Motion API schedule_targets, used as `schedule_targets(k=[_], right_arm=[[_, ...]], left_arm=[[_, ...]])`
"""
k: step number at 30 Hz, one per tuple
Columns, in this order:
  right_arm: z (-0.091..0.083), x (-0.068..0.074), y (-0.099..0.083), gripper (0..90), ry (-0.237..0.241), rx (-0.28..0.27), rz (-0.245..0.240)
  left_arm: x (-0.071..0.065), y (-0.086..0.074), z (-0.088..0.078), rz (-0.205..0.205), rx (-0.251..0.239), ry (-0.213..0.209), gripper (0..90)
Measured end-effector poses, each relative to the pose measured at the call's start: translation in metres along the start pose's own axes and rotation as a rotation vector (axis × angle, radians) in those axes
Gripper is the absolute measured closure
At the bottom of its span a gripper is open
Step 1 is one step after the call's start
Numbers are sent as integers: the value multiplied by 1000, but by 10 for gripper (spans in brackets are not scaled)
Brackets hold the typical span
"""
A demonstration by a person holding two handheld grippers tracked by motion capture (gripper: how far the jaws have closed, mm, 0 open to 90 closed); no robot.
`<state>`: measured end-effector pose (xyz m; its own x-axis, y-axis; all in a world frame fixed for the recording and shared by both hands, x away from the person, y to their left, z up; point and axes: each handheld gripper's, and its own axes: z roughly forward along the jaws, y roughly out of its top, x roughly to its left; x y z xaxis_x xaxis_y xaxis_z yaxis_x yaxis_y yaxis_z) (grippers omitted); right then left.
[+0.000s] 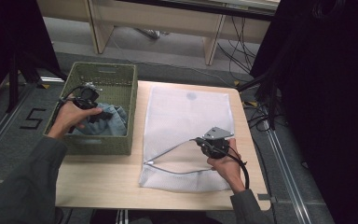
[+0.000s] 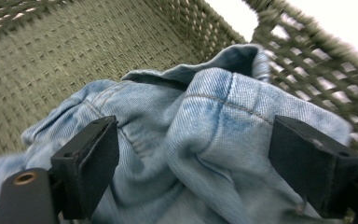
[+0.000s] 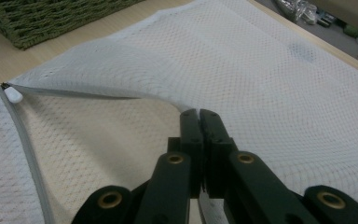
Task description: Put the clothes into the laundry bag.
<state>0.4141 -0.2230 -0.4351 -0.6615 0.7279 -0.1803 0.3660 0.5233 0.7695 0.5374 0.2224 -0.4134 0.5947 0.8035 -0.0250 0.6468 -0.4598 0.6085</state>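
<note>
A light blue denim garment (image 1: pixel 106 119) lies crumpled in the green woven basket (image 1: pixel 116 73). My left gripper (image 1: pixel 99 113) is down inside the basket, open, its jaws either side of a fold of the denim (image 2: pixel 214 126). A white mesh laundry bag (image 1: pixel 186 116) lies flat on the table with its grey zipper (image 3: pixel 25 140) undone and the mouth gaping. My right gripper (image 3: pixel 199 114) is shut on the upper edge of the bag's opening and lifts it a little off the lower layer; in the high view my right gripper (image 1: pixel 199 141) sits at the mouth's right end.
The basket stands on the table's left end, touching the bag's left side. Bare wooden tabletop (image 1: pixel 98 179) runs along the front edge. Black stands and cables (image 1: pixel 261 112) crowd the floor to the right, and a wooden bench frame (image 1: pixel 168 23) is behind.
</note>
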Motion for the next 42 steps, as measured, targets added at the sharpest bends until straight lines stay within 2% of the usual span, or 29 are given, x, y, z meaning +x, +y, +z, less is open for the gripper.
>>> schedule_targets(k=[1, 3, 4, 5, 6, 7, 8, 10, 12, 13, 14, 16, 17, 18, 20, 22, 23, 24, 26, 28, 30, 31, 33, 35, 36, 38, 39, 40, 42], right_arm=[[0, 0, 0, 897, 0, 0, -1], [1, -1, 0, 897, 0, -3, -13], [1, -1, 0, 897, 7, 2, -11], [1, -1, -1, 897, 7, 5, -12], [2, -2, -1, 896, 3, 2, -11], [2, -1, -2, 896, 5, 8, 2], [2, -1, -2, 897, 3, 8, 0], [2, -2, -3, 896, -2, 7, -4], [2, -1, -3, 896, -1, 3, 0], [2, -2, -2, 897, -2, 4, -4], [2, -1, -2, 897, 3, 9, -1], [3, -2, -3, 897, 4, 10, -15], [3, -2, -3, 897, 3, 10, -14], [2, -2, -3, 897, 0, 9, -12], [2, -2, -3, 897, -2, 8, -1], [2, -3, -3, 897, -6, 10, -7], [2, -3, -3, 897, -6, 10, -7], [3, -1, -4, 897, -7, 10, 3], [3, -3, -3, 897, -5, 8, -2], [2, -4, -3, 897, -2, 8, 3], [2, -4, -4, 896, -5, 5, 0], [2, -5, -4, 896, -5, 6, 0], [2, -4, -4, 895, -5, 4, 6], [2, -5, -4, 895, -3, 3, 1], [2, -4, -4, 894, -4, 7, 3], [3, -3, -3, 893, -5, 8, 2], [3, -3, -3, 893, -4, 9, 0], [4, -2, -3, 893, -5, 8, 8], [3, -2, -2, 892, -1, 10, 2]], left_arm=[[1, 1, 5, -20, 12, -17, 147], [2, 1, 18, -16, 57, -64, 144], [2, 0, 25, -8, 115, -103, 144], [1, -2, 34, -36, 157, -131, 144], [1, -2, 34, -36, 157, -131, 144], [0, -7, 52, -77, 201, -118, 142], [0, -9, 60, -108, 208, -123, 130], [-1, -6, 66, -108, 227, -118, 101], [-4, -2, 62, -77, 239, -84, 240], [-4, -1, 58, -69, 233, -74, 372], [-2, -1, 56, -70, 204, -60, 497], [7, -1, 51, -51, 171, -15, 649], [12, -2, 48, -67, 131, 23, 681], [14, -3, 45, -101, 91, 64, 705], [20, -2, 40, -135, 11, 179, 712], [25, 1, 35, -208, -64, 274, 695], [25, 1, 35, -208, -64, 274, 684], [26, 4, 36, -233, -69, 261, 657], [23, 6, 40, -207, -2, 192, 566], [21, 6, 38, -190, 17, 191, 440], [20, 7, 34, -146, 37, 132, 291], [19, 7, 29, -112, 32, 121, 257], [17, 6, 18, -46, 19, 115, 217], [18, 3, 11, -21, 9, 68, 168], [19, 0, 11, -22, -12, 42, 152], [21, -2, 12, 10, 32, 28, 153], [22, -4, 16, 26, 41, 39, 153], [23, -5, 20, 48, 71, 46, 152], [24, -6, 28, 60, 103, 56, 152]])
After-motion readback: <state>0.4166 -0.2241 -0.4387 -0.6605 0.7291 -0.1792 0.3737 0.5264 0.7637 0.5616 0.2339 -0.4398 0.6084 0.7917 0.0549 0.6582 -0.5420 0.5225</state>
